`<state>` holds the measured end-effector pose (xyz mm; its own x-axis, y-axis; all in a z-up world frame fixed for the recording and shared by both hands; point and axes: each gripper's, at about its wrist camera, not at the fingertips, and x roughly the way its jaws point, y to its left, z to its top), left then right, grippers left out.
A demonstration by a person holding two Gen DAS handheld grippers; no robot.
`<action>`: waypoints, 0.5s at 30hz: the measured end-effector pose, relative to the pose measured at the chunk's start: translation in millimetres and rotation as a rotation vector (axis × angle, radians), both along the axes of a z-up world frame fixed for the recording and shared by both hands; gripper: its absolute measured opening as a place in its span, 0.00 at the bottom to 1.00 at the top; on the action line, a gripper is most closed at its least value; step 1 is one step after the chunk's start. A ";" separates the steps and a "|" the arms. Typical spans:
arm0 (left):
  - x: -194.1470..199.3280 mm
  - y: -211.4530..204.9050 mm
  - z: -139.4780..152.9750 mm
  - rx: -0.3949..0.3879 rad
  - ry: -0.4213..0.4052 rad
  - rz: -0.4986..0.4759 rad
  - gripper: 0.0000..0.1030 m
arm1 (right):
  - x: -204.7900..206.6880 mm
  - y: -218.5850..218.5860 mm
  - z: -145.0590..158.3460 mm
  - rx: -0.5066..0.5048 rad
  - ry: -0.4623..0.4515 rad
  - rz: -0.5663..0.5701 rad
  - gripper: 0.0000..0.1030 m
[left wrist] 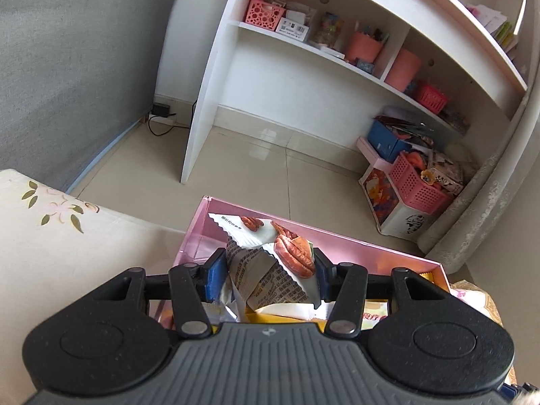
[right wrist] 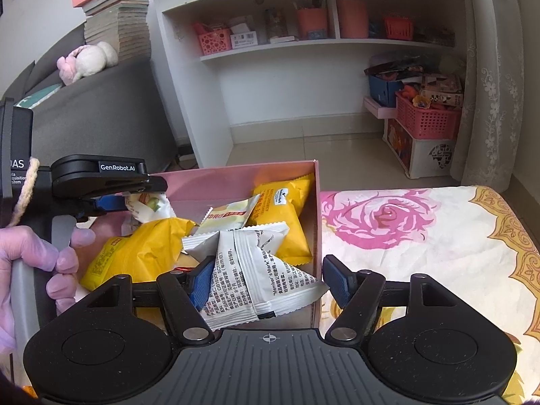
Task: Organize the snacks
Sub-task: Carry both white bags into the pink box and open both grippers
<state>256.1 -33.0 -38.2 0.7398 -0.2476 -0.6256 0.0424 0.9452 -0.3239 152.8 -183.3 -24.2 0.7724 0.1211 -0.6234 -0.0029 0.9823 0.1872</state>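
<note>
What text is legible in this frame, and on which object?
"GenRobot.AI": on the left gripper.
"Member's Mark": on a white snack packet in the pink box.
Partial "DAS" and "system": on the left gripper's handle.
Other packet print, yellow packets, shelf labels: too small or blurred.

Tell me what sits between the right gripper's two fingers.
In the right wrist view, white snack packets and the pink box's wall lie between the open right gripper's fingers.

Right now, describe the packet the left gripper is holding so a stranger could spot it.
Find the pink box on the bed. Above its left end, the left gripper pinches white pecan packets. The packets lying in the box are yellow or show only text.
</note>
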 end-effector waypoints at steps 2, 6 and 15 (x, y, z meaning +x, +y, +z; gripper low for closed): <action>-1.1 -0.7 2.5 0.026 0.000 -0.011 0.50 | 0.2 -3.6 1.9 0.037 0.003 0.003 0.74; -10.7 1.1 9.7 0.069 0.001 -0.026 0.60 | -1.8 -9.5 8.8 0.117 -0.001 0.015 0.83; -47.8 6.7 25.5 0.164 -0.017 -0.112 0.75 | -19.4 -9.9 27.6 0.096 -0.014 0.028 0.90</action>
<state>208.3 -26.4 -12.8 0.7241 -0.2248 -0.6521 0.1546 0.9742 -0.1642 133.4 -193.3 3.4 0.7768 0.2009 -0.5968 -0.0331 0.9594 0.2800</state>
